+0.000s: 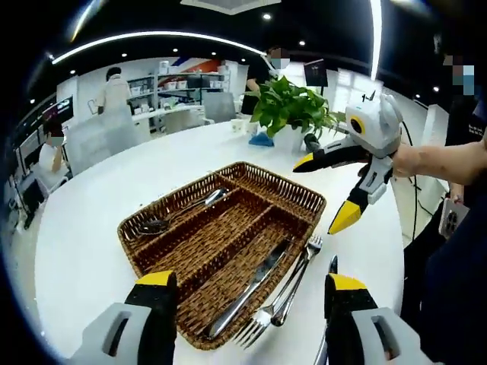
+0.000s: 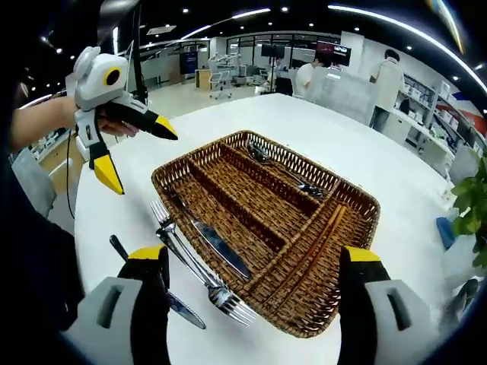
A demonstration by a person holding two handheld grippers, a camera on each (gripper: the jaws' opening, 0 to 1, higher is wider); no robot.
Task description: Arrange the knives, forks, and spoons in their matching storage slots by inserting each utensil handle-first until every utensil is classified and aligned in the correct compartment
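While both hand-held grippers gape empty, your wicker tray point(image 1: 300, 194) holds a spoon point(image 1: 179, 213) and a knife point(image 1: 251, 287); forks point(image 2: 194, 262) lie on the white bench point(image 1: 99, 228).

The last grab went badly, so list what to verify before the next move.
1. Left claw open, holding nothing: ok.
2. Right claw open, holding nothing: ok.
3. Forks sorted: not ok; they lie on the table beside the wicker tray.
4. Black-handled knife sorted: not ok; it lies on the table, farther from the tray than the forks.
5. Middle slot free for the forks: ok.
6. Tray knife and spoon in separate slots: ok.
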